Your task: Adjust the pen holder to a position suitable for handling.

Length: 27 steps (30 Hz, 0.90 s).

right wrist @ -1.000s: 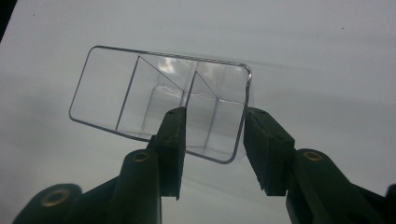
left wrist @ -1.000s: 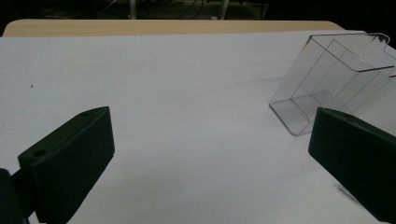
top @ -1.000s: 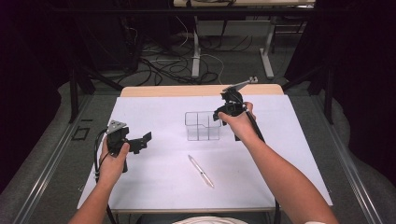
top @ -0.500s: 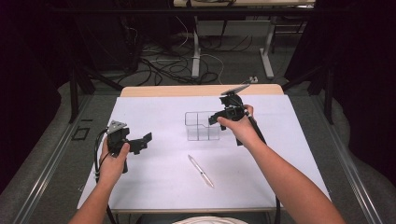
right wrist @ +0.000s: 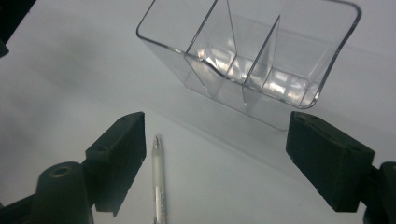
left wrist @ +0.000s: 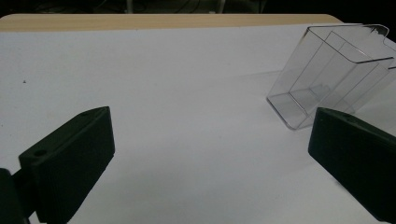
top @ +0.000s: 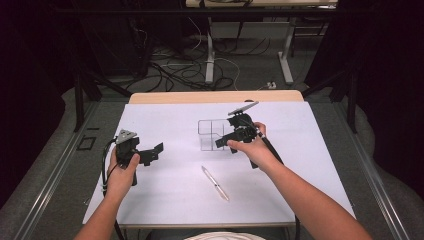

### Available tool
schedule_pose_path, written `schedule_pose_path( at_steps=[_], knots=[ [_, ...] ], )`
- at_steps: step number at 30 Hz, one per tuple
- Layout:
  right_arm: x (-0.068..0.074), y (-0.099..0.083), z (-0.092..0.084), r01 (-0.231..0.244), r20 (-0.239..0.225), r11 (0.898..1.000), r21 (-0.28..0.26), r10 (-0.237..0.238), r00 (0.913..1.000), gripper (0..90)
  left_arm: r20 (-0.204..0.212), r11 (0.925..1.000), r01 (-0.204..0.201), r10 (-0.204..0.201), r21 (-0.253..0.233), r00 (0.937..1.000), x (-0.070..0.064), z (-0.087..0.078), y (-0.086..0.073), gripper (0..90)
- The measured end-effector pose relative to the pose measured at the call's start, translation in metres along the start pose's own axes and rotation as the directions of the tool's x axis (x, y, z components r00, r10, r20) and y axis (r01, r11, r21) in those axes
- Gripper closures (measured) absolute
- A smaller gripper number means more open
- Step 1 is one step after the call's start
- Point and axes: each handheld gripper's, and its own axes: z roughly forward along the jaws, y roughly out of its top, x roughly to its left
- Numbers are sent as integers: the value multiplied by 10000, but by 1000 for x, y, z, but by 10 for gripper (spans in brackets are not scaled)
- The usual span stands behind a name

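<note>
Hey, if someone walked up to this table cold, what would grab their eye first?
Probably the clear organizer standing mid-table on the white sheet, its compartments empty. The right claw sits beside it with its jaws having just been opening and nothing between them. Nearer the person, a white pen lies alone, and the left claw waits open at the left.

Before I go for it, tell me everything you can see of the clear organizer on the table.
The clear organizer looks like transparent, glossy plastic: a rectangular open-topped box with rounded corners, split by thin inner walls into compartments, all empty. It stands upright on the white table cover, toward the far middle. Nothing touches it apart from the cover. The right gripper hangs just beside it, jaws having just been opening, nothing between them. A white pen lies apart from it, nearer the person.
</note>
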Motion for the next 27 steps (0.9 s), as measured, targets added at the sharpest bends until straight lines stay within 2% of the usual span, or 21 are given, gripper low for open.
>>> schedule_pose_path(
  at_steps=[2,3,7,10,12,13,14,16,18,19,23,24,25,27],
  knots=[
    [1,-2,1,-40,11,9999,138,40,10000,197,20,10000,-10,10,7,10000,-1,0,0,3],
    [1,-7,5,197,-22,9997,128,-197,9998,217,22,10000,-6,6,-20,10000,-1,1,0,3],
    [4,-14,10,157,84,9990,424,-160,9998,254,34,10000,-17,17,19,10000,-1,1,0,4],
    [5,-17,12,311,8,9988,371,-311,9995,277,82,9999,-52,51,103,10000,-2,1,-1,4],
    [7,-18,14,266,3,9981,548,-266,9996,285,119,9999,-95,93,118,9999,-2,2,-1,4],
    [7,-19,16,243,-64,9994,236,-241,9997,291,132,9999,-93,91,118,9999,-3,2,-1,5],
    [7,-20,16,434,-95,9983,392,-431,9990,300,130,9999,-88,87,90,9999,-3,2,-1,4],
    [9,-21,17,250,-81,9985,480,-247,9997,316,145,9999,-83,81,96,9999,-3,2,-1,4],
    [10,-21,19,339,-97,9972,664,-333,9994,321,147,9999,-82,81,104,9999,-3,2,-1,5],
    [11,-22,21,262,-119,9985,485,-257,9996,325,147,9999,-80,79,96,9999,-3,2,-1,5],
    [13,-24,26,285,-165,9965,784,-273,9995,325,147,9999,-69,67,115,9999,-3,2,0,5],
    [12,-24,27,400,-124,9961,787,-392,9992,324,151,9999,-74,73,103,9999,-3,1,0,5],
    [14,-25,28,240,-161,9965,807,-228,9996,330,150,9999,-75,74,103,9999,-3,1,0,4],
    [15,-25,30,338,-180,9954,891,-324,9993,354,140,9999,-80,79,113,9999,-2,2,0,5]
  ],
)
